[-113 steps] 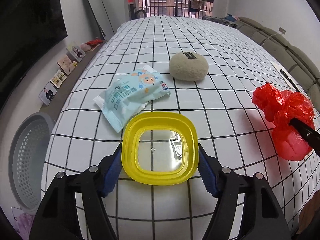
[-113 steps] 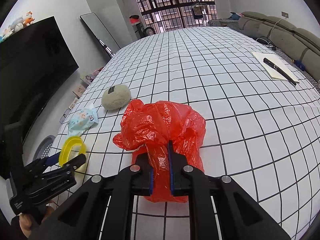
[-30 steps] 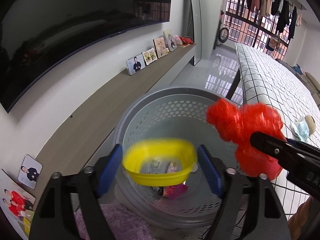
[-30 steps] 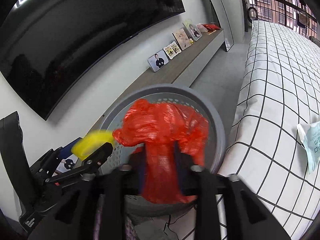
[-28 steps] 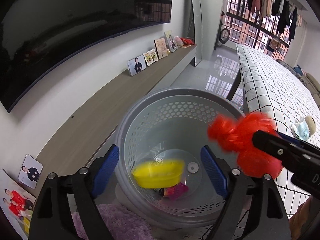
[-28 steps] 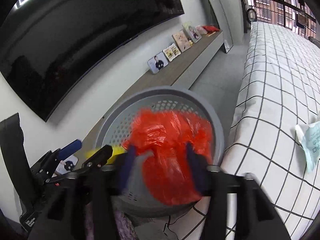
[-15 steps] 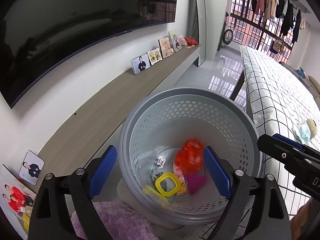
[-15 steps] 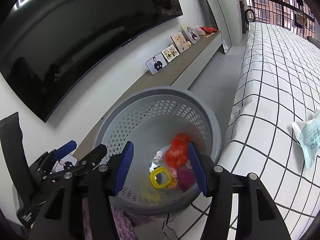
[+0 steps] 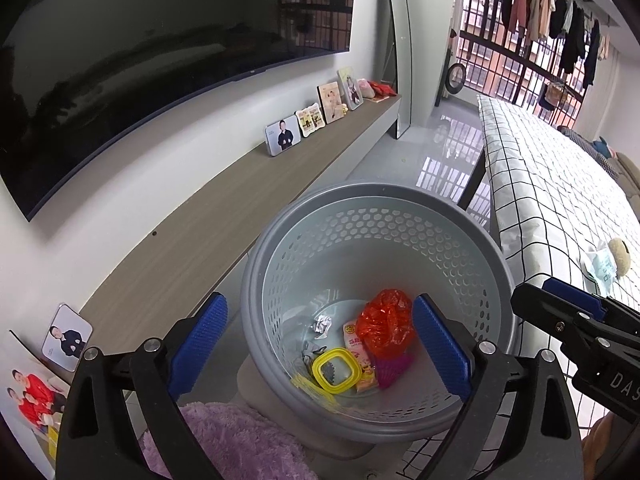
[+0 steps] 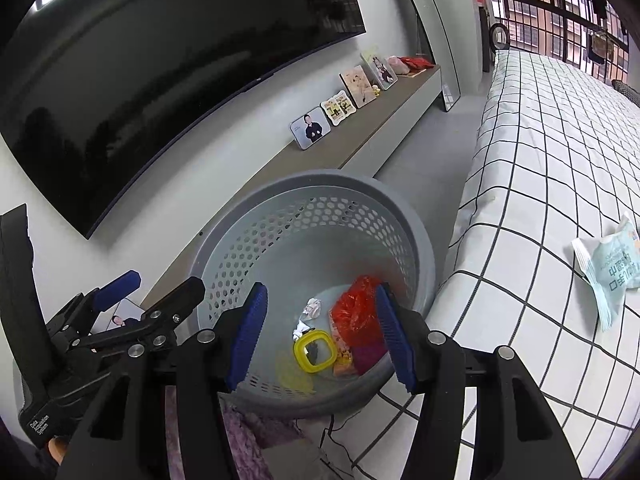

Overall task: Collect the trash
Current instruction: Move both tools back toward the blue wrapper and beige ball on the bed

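A grey perforated basket (image 9: 360,190) (image 10: 312,176) stands on the floor below both grippers. At its bottom lie the red plastic bag (image 9: 386,324) (image 10: 354,308), the yellow square lid (image 9: 334,370) (image 10: 315,350) and several small wrappers. My left gripper (image 9: 319,304) hangs over the basket's near side, its jaws opening wide with nothing between them. My right gripper (image 10: 321,294) is open above the basket too, and nothing is in it. A pale blue wipes packet (image 10: 612,268) (image 9: 600,266) lies on the checked table.
The table with the black-and-white checked cloth (image 10: 560,160) borders the basket on the right; a beige round lump (image 9: 620,254) sits by the packet. A low wooden shelf (image 9: 240,208) with photo frames runs along the wall under a large dark screen. A purple fluffy rug (image 9: 232,440) lies in front.
The yellow lid dropped from my left gripper and the red bag from my right; both now rest in the basket. Both grippers' jaws have spread apart.
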The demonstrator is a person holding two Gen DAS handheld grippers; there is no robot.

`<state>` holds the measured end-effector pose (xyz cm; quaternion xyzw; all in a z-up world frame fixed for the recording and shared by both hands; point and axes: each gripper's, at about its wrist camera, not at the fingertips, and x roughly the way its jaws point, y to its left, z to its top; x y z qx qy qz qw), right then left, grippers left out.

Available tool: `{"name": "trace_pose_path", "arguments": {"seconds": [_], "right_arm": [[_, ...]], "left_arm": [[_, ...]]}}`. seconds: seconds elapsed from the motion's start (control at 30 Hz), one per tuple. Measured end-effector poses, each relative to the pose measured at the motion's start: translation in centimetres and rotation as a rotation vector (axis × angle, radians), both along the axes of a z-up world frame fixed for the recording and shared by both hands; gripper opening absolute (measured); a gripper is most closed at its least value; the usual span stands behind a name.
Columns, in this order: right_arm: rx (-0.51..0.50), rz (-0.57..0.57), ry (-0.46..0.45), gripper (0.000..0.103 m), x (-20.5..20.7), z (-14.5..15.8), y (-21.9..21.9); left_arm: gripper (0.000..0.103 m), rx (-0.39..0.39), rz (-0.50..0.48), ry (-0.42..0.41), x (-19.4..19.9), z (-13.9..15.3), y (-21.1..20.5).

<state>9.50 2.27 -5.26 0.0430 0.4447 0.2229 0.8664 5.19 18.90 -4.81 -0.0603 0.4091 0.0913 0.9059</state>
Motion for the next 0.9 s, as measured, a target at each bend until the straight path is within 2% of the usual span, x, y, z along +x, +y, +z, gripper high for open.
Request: {"name": "trace_pose_path", "arguments": {"seconds": [0.53,0.9], "right_arm": [[-0.007,-0.047,-0.025,0.058,-1.7,0.9,-2.6],[-0.019,-0.129,-0.033,0.062,-3.8,1.0,-6.9]], "left_arm": [[0.094,0.015,-0.035,-0.031,-1.1,1.8,-2.2],[0.095,-0.004,-0.119,-0.027,-1.3,2.0,-6.1]]}}
